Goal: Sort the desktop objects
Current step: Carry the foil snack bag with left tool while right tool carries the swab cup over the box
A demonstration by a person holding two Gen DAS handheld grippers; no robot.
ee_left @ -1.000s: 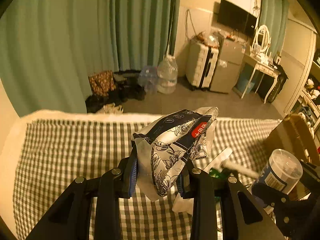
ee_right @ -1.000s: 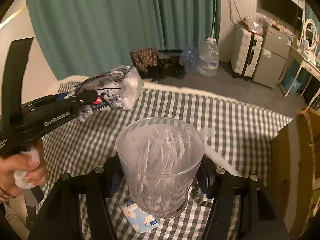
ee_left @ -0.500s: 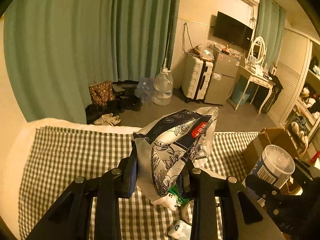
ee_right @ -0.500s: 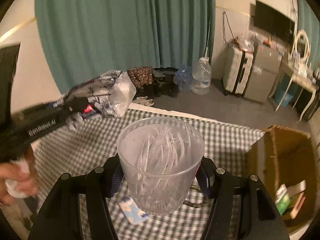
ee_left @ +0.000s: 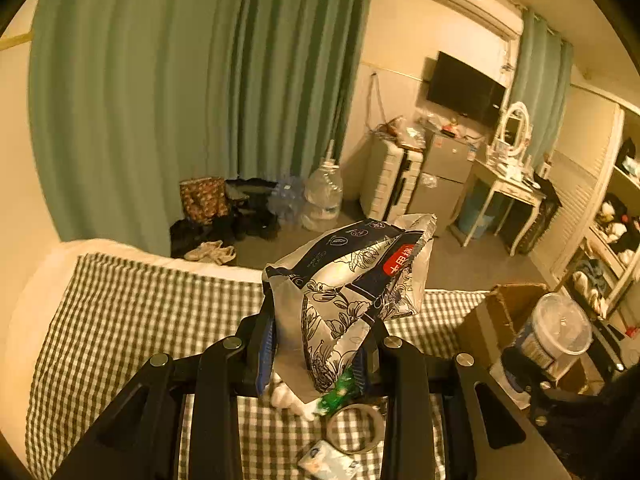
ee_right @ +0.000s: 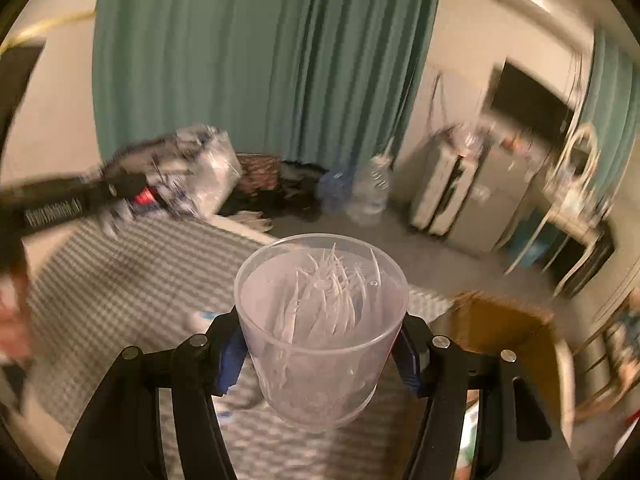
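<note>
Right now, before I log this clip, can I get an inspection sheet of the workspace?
Surface: checked cloth over a white-edged top.
Job's things: floral foil bag and clear tub of white picks, both lifted off the cloth; open cardboard box at the right edge.
Clutter: tape roll, small blue-white packet, green wrapper.
Grippers: left gripper shut on the bag; right gripper shut on the tub.
Cables: cord hanging on the far wall.
Surroundings: green curtain, water jug, suitcase, wall television, dressing table.
</note>
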